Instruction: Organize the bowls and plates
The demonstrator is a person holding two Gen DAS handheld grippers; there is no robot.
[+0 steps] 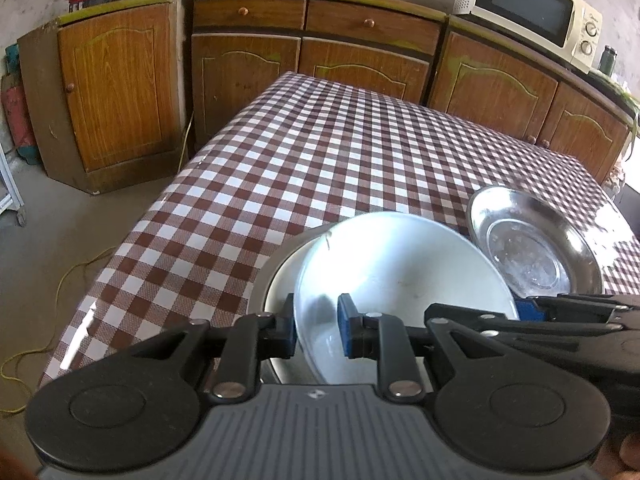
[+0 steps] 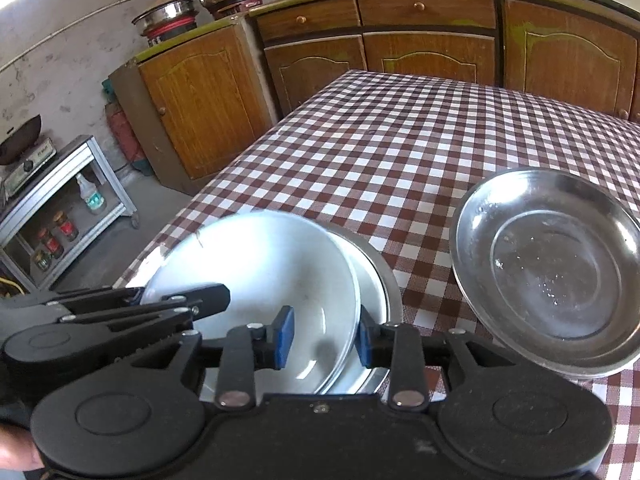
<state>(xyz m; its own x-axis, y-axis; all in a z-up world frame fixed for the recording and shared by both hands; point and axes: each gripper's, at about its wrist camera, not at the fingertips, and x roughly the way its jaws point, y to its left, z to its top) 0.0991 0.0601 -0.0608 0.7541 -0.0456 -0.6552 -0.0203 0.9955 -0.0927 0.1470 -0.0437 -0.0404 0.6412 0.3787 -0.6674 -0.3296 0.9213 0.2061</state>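
A white plate (image 1: pixel 400 264) lies tilted on a white dish (image 1: pixel 280 280) that sits in a steel bowl (image 2: pixel 390 288), near the table's front edge. My left gripper (image 1: pixel 318 332) is shut on the white plate's left rim, one pad outside and one inside. My right gripper (image 2: pixel 326 338) stands open around the white plate's (image 2: pixel 272 272) right rim, its pads apart from it. A shallow steel plate (image 2: pixel 552 272) rests on the cloth to the right of the stack, also seen as the steel plate (image 1: pixel 532 240) beyond my right gripper's fingers (image 1: pixel 528 310).
The table (image 1: pixel 320 152) has a brown and white checked cloth, bare beyond the dishes. Wooden cabinets (image 1: pixel 360 64) run behind it, with a microwave (image 1: pixel 532 8) and pots on top. A metal shelf (image 2: pixel 72 208) with jars stands on the floor at left.
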